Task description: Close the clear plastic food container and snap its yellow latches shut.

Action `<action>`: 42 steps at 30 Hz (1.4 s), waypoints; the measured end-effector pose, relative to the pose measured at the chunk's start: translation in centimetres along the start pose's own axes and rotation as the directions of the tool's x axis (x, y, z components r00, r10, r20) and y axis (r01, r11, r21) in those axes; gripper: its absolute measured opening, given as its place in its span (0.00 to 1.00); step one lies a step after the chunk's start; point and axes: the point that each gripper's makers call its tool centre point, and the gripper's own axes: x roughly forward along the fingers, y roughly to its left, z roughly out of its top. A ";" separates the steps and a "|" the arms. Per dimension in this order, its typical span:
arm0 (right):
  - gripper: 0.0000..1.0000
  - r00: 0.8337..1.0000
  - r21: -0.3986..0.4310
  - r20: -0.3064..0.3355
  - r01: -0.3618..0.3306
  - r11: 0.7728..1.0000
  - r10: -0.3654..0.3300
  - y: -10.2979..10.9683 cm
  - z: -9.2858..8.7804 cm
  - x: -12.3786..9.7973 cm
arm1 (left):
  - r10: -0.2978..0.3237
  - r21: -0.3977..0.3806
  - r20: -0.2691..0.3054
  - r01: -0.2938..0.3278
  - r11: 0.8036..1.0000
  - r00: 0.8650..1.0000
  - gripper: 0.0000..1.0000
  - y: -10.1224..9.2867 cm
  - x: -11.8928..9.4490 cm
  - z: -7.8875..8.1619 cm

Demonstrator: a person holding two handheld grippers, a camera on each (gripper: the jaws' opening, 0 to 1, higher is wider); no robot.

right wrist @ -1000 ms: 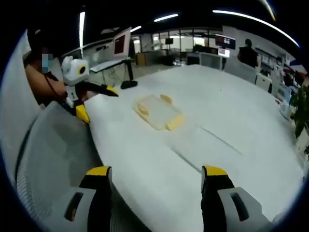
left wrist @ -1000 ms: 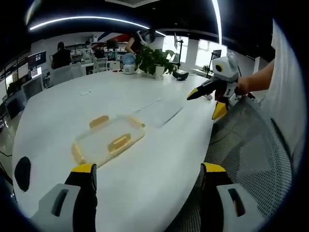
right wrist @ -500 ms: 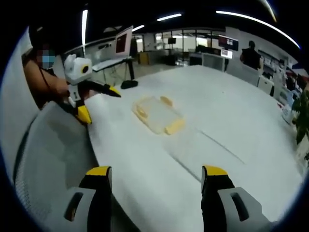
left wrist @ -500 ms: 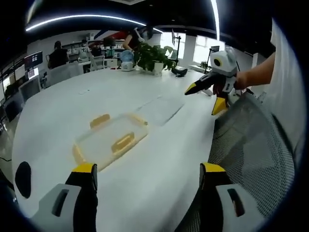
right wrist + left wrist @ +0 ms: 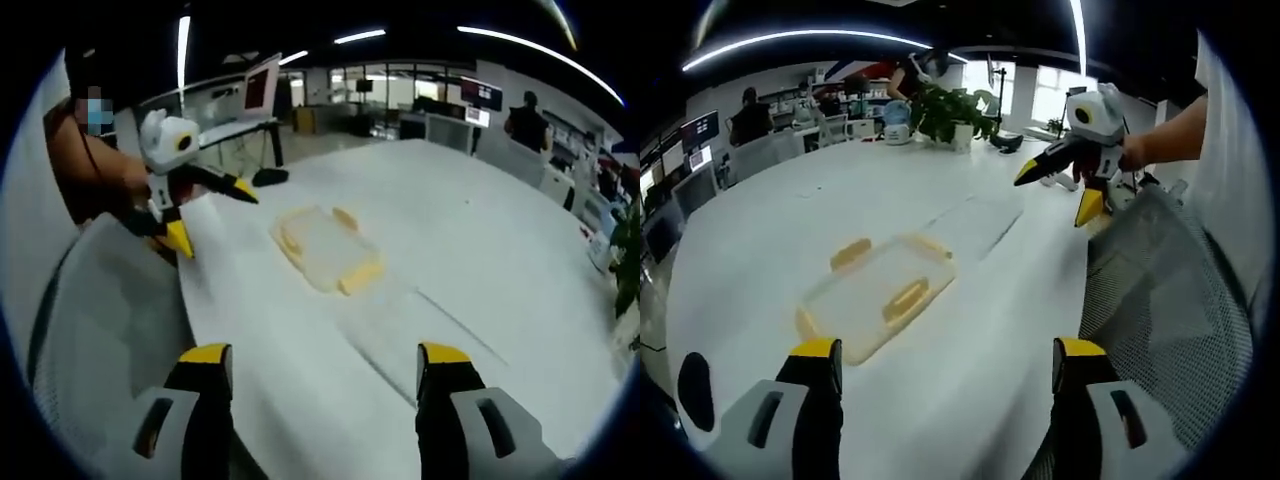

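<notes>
The clear plastic container (image 5: 880, 295) with yellow latches sits open on the white table (image 5: 760, 220), ahead of my left gripper (image 5: 948, 352), whose jaws stand wide open and hold nothing. Its clear lid (image 5: 975, 222) lies flat on the table just beyond it. In the right gripper view the container (image 5: 325, 250) lies at mid-table and the lid (image 5: 425, 312) is a faint sheet nearer my right gripper (image 5: 325, 355), which is open and apart from both. Each gripper also appears in the other's view, held in a hand off the table edge: the right gripper (image 5: 1055, 197) and the left gripper (image 5: 212, 218).
A grey mesh chair back (image 5: 1160, 300) stands between the person and the table edge. A potted plant (image 5: 945, 110) and a small appliance stand at the far end. A black flat object (image 5: 695, 390) lies near the left edge. People and monitors fill the background.
Both hands have shifted a little, so each gripper appears higher and nearer in the other's view. The container and lid lie where they were. Both grippers stay open.
</notes>
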 end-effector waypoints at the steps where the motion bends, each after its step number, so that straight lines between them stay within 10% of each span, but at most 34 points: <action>1: 0.75 1.000 0.000 -0.001 -0.001 1.000 0.001 0.0 0.0 0.0 | -0.002 0.000 -0.001 0.002 1.000 1.000 0.88 0.1 0.0 0.0; 42: 0.72 0.996 -0.097 -0.061 -0.073 0.993 0.067 -1.9 2.4 3.9 | -0.034 0.052 -0.066 0.038 0.998 0.997 0.86 4.7 0.7 -0.5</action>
